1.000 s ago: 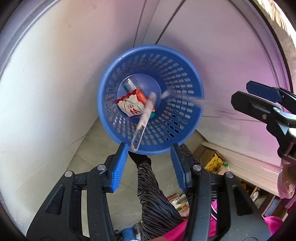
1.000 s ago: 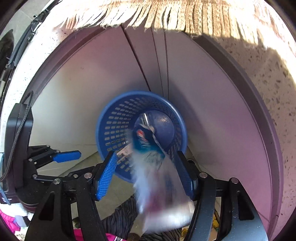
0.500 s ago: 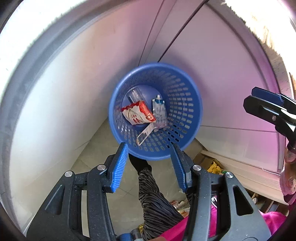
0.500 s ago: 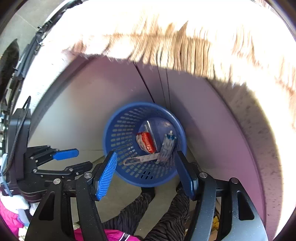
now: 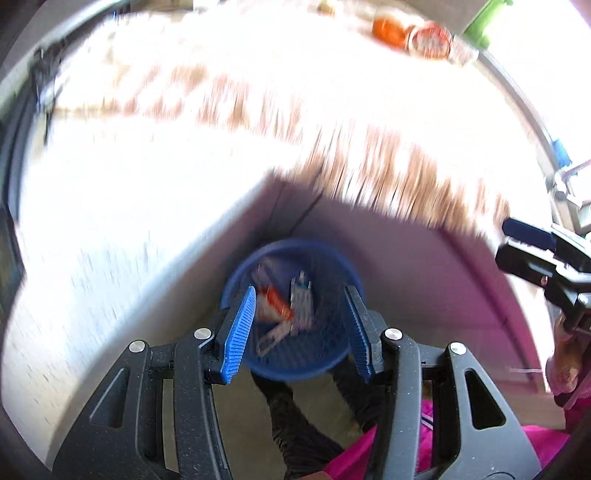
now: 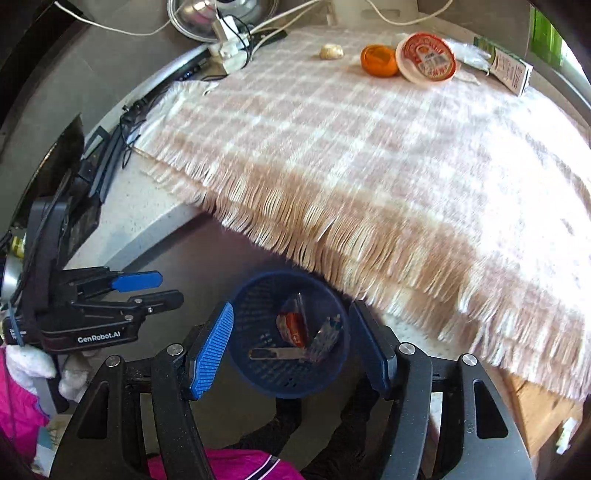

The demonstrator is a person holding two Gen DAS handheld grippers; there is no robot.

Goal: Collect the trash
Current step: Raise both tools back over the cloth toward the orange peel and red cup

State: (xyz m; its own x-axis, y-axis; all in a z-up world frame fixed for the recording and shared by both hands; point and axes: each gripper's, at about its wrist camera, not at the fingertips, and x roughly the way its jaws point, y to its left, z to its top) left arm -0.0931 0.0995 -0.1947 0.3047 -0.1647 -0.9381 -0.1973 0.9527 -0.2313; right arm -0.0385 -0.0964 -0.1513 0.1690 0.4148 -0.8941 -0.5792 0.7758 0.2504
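Note:
A blue perforated basket (image 6: pixel 258 373) (image 5: pixel 332 354) stands on the floor under the counter's edge. Inside lie a red and white wrapper (image 6: pixel 293 326), a squeezed tube (image 6: pixel 327 334) and a flat silver strip (image 6: pixel 275 353). My right gripper (image 6: pixel 291 343) hangs high above the basket, open and empty. My left gripper (image 5: pixel 301 328) is open and empty too, also above the basket; from the right wrist view it shows at the left (image 6: pixel 155 286). On the fringed checked cloth (image 6: pixel 369 147) over the counter lie an orange peel (image 6: pixel 378 61), a round red-and-white lid (image 6: pixel 428 57), a small carton (image 6: pixel 511 72) and a pale lump (image 6: pixel 331 51).
Cables, a plug strip (image 6: pixel 229 51) and a metal bowl (image 6: pixel 207 14) sit at the counter's far edge. The person's dark striped legs (image 6: pixel 280 428) and pink garment (image 6: pixel 229 465) stand below the grippers. A wooden shelf (image 6: pixel 535 406) is at the lower right.
Both grippers rose away from the basket, which now looks smaller. A tube dropped from the right gripper into the basket. The counter top with cloth and trash came into view.

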